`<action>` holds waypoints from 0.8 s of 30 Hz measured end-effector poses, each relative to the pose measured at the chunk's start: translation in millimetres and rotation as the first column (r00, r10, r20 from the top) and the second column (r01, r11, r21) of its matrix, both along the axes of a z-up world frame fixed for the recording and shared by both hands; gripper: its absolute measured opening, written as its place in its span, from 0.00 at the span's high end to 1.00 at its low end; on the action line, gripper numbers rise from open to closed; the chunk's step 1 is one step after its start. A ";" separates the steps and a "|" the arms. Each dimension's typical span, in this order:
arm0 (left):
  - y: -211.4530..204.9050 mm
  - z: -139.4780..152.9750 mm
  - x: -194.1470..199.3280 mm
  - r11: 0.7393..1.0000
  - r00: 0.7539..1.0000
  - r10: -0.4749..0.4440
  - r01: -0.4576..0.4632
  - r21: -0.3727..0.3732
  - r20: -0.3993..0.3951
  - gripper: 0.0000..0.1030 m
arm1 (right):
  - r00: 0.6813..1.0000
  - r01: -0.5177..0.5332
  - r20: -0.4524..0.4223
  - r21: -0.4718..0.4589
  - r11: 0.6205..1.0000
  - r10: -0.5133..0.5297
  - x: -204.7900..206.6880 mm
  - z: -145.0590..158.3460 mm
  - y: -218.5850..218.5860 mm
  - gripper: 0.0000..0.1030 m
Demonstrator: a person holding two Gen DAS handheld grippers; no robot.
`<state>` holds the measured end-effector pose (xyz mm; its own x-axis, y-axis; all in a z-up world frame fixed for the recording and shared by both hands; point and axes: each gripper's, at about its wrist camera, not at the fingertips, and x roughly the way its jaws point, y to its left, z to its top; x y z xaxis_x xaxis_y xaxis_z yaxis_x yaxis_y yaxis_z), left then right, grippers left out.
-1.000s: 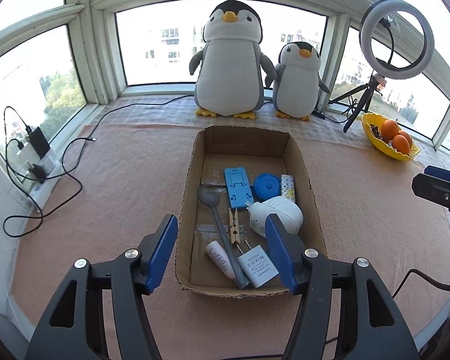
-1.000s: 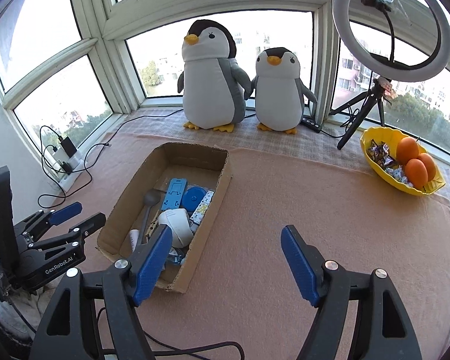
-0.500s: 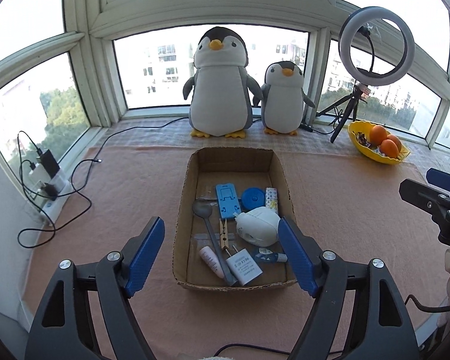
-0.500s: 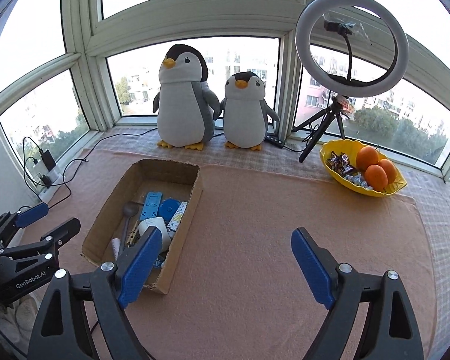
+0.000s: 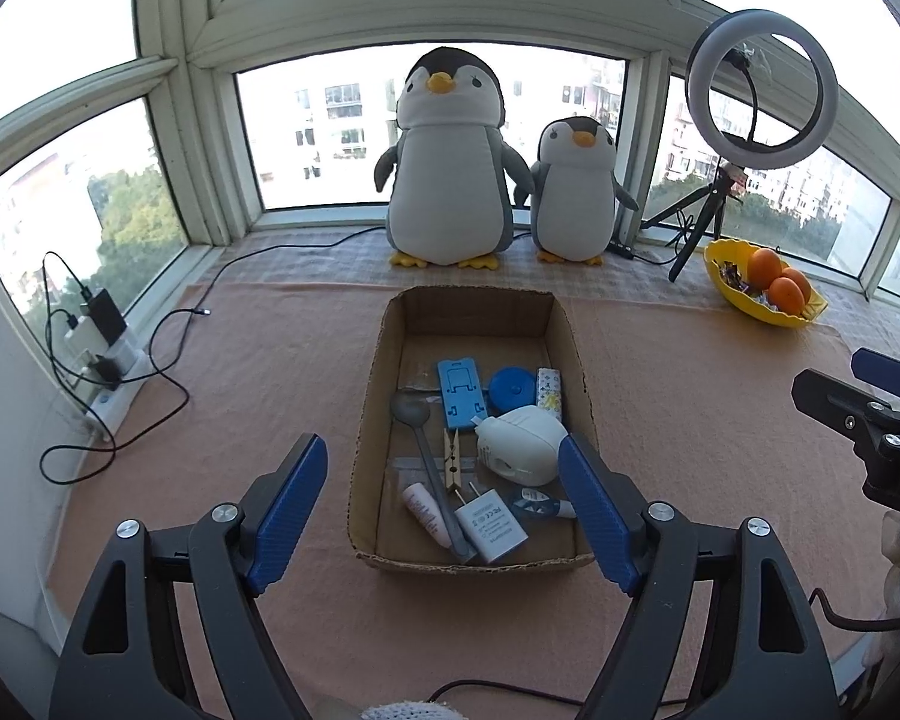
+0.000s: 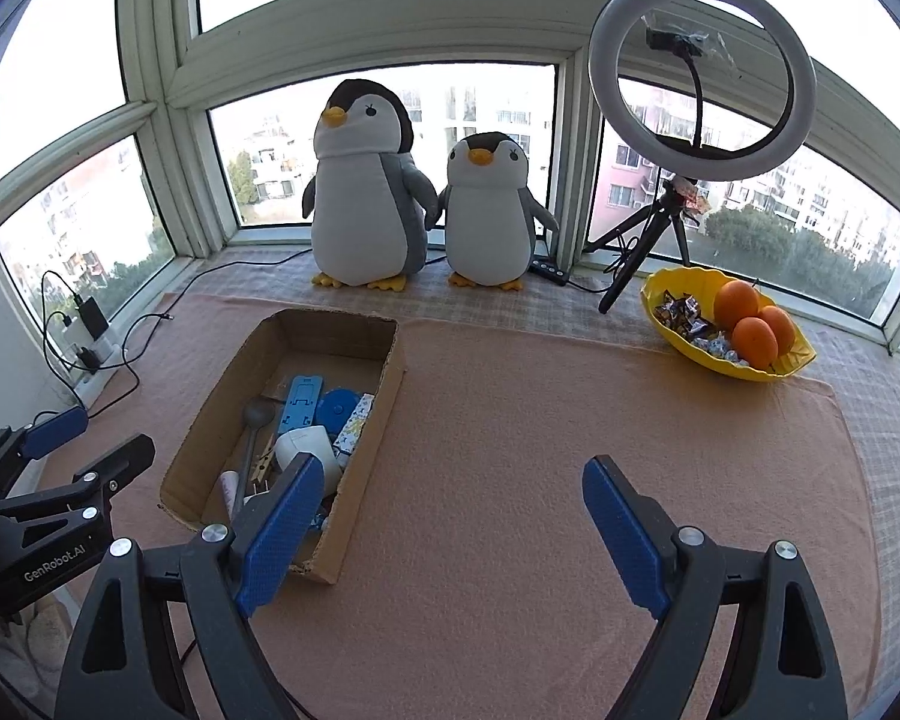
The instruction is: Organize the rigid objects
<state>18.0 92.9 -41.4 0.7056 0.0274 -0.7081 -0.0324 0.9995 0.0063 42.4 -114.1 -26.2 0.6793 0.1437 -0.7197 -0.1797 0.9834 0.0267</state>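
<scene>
An open cardboard box (image 5: 573,336) (image 6: 390,372) sits on the pink cloth. Inside lie a blue phone stand (image 5: 461,391), a blue round lid (image 5: 510,387), a grey spoon (image 5: 426,450), a wooden clothespin (image 5: 452,459), a white rounded device (image 5: 525,444), a white charger plug (image 5: 491,519), a small pink tube (image 5: 426,513) and a patterned stick (image 5: 549,393). My left gripper (image 5: 444,516) is open and empty, held above the box's near end. My right gripper (image 6: 450,531) is open and empty, above the cloth right of the box.
Two plush penguins (image 5: 450,168) (image 5: 576,192) stand on the sill behind the box. A ring light on a tripod (image 6: 699,78) and a yellow bowl with oranges and sweets (image 6: 732,333) stand at the right. A power strip with cables (image 5: 99,348) lies at the left.
Both grippers have risen and drawn back from the box, so it looks smaller and farther. Both stay open and empty. The box contents have not moved.
</scene>
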 end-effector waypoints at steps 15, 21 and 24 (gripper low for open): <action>-1.1 -0.7 0.2 1.000 1.000 -0.003 0.003 0.001 -0.003 0.22 | 1.000 0.003 -0.021 -0.003 1.000 -0.003 2.9 -7.9 2.0 0.17; -2.6 -2.0 -0.1 1.000 1.000 -0.007 0.007 0.003 -0.005 0.22 | 1.000 0.004 -0.021 -0.004 1.000 -0.004 2.9 -8.6 1.7 0.17; -2.6 -1.7 -0.1 1.000 1.000 -0.006 0.006 0.004 -0.004 0.22 | 1.000 0.002 -0.024 -0.003 1.000 -0.003 3.0 -8.7 1.2 0.17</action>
<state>17.9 90.3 -43.0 0.7026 0.0260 -0.7111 -0.0264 0.9996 0.0105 45.5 -112.9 -35.0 0.6622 0.1400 -0.7361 -0.1766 0.9839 0.0283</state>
